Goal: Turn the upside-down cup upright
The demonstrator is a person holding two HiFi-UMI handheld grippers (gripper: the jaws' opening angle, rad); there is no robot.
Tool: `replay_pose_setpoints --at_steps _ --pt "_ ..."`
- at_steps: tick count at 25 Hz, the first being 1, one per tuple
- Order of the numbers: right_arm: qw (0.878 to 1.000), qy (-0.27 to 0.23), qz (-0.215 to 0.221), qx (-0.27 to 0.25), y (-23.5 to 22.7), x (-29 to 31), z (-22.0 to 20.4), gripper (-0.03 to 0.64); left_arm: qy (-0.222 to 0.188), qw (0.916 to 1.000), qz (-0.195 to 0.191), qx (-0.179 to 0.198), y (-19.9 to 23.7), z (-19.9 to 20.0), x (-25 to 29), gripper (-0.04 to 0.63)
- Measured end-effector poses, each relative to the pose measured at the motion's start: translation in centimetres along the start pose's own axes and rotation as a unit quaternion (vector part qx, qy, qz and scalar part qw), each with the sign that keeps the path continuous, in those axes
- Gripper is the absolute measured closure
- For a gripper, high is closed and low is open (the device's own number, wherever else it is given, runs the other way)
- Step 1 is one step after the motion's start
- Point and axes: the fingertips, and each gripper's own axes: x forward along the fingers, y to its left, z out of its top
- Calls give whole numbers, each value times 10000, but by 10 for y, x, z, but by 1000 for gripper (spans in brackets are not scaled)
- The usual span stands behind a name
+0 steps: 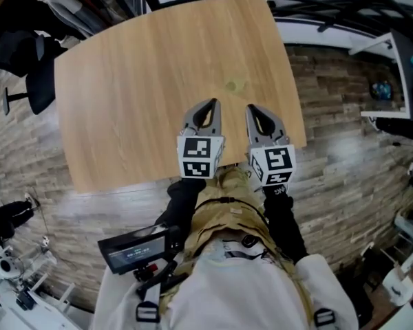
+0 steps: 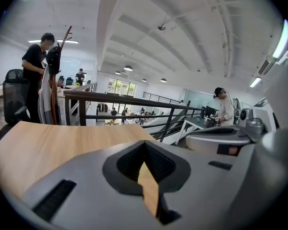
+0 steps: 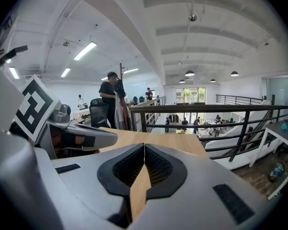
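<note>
In the head view, the left hand-held gripper (image 1: pixel 210 105) and the right hand-held gripper (image 1: pixel 251 108) sit side by side over the near edge of the wooden bench (image 1: pixel 138 81), tips pointing away from the person. The cup cannot be seen here.

In the left gripper view, the jaws meet at their tips with nothing between them, above the bench (image 2: pixel 53 143).

In the right gripper view, the jaws are likewise pressed together and empty. The left hand-held gripper (image 3: pixel 77 138) is just beside them, and no cup appears.
</note>
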Motion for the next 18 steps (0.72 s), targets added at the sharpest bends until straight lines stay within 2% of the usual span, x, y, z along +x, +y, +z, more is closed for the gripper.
replay_pose_setpoints --at_steps 6,16,18 --pt "9986 423 318 -59 -12 29 -37 594 277 9992 281 -92 12 -25 29 595" --pt "9936 955 597 -78 -32 77 -90 589 777 9945 601 -353 35 -72 72 595" --pt "9925 1035 644 -90 -33 86 -98 563 893 9933 626 -388 39 -80 79 595"
